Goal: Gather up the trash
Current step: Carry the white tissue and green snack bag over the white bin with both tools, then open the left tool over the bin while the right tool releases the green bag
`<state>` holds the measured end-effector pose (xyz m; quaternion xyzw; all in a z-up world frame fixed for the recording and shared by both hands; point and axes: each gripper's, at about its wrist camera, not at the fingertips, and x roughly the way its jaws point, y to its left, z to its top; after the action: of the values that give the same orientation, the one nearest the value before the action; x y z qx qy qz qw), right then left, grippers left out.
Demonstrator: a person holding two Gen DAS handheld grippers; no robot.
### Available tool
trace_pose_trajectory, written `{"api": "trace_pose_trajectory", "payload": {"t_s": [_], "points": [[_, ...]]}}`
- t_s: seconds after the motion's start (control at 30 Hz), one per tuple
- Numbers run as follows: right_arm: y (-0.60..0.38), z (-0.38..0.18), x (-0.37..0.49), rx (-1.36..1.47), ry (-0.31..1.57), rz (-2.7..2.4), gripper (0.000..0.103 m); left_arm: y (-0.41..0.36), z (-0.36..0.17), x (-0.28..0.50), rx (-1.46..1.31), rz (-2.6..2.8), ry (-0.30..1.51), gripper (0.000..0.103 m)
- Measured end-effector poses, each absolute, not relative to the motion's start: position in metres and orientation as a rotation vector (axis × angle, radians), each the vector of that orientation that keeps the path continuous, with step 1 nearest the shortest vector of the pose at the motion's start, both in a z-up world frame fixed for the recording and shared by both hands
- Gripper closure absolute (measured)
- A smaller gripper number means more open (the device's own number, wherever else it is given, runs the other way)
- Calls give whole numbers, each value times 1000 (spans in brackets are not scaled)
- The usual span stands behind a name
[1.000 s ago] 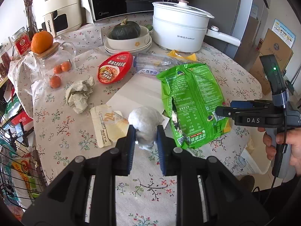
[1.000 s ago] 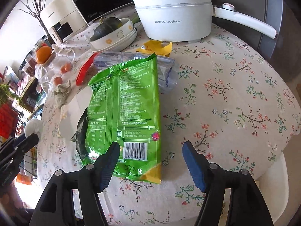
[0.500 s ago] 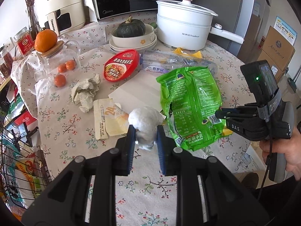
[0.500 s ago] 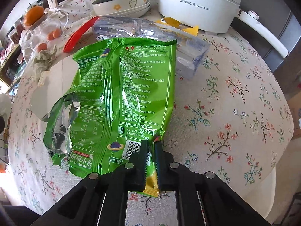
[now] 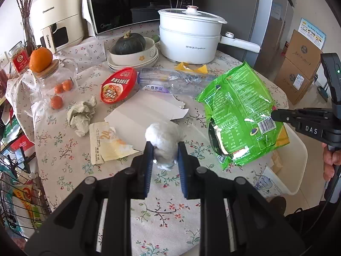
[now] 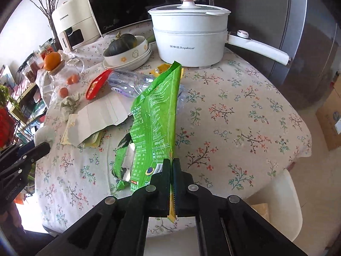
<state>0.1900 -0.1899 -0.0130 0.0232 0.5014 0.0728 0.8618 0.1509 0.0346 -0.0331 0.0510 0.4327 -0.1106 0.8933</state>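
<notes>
My left gripper (image 5: pixel 165 147) is shut on a white crumpled tissue ball (image 5: pixel 164 137), held above the floral tablecloth. My right gripper (image 6: pixel 172 163) is shut on the bottom edge of an opened green snack bag (image 6: pixel 155 119), which hangs lifted off the table; the same bag (image 5: pixel 238 111) shows in the left wrist view with the right gripper (image 5: pixel 273 113) pinching it from the right. Still lying on the table are a crumpled paper wad (image 5: pixel 81 113), a torn yellow wrapper (image 5: pixel 106 143), a white card sheet (image 5: pixel 147 111), a crushed clear bottle (image 5: pixel 174 81), a red lid (image 5: pixel 118 85) and a yellow wrapper (image 5: pixel 190 68).
A white electric pot (image 5: pixel 189 38), a bowl with a green squash (image 5: pixel 131 49), a glass jar with oranges (image 5: pixel 49 79), an air fryer and a microwave crowd the table's back. A white bin (image 6: pixel 281 204) stands by the table's near right edge. A wire rack (image 5: pixel 12 187) is at left.
My right gripper closed on the green bag's bottom edge and raised it off the table, so the bag now hangs edge-on. The left gripper kept its hold on the tissue ball.
</notes>
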Motion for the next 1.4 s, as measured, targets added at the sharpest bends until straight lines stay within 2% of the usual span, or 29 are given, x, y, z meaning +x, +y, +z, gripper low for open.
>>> {"api": "trace_pose_trajectory", "payload": {"t_s": [0.57, 0.93, 1.23, 1.27, 1.37, 1.4], "points": [[-320, 23, 103, 116, 993, -58, 101, -83, -36, 132, 170, -477, 886, 79], [-389, 2, 56, 148, 1059, -201, 101, -171, -68, 102, 310, -654, 870, 79], [-405, -22, 44, 143, 1135, -220, 100, -216, -98, 95, 374, -718, 884, 76], [-406, -22, 44, 145, 1138, -222, 100, -220, -100, 95, 379, -725, 877, 70], [-409, -21, 41, 152, 1135, -227, 100, -226, -103, 93, 421, -698, 838, 38], [-410, -20, 41, 154, 1133, -228, 100, -228, -103, 92, 431, -695, 824, 32]]}}
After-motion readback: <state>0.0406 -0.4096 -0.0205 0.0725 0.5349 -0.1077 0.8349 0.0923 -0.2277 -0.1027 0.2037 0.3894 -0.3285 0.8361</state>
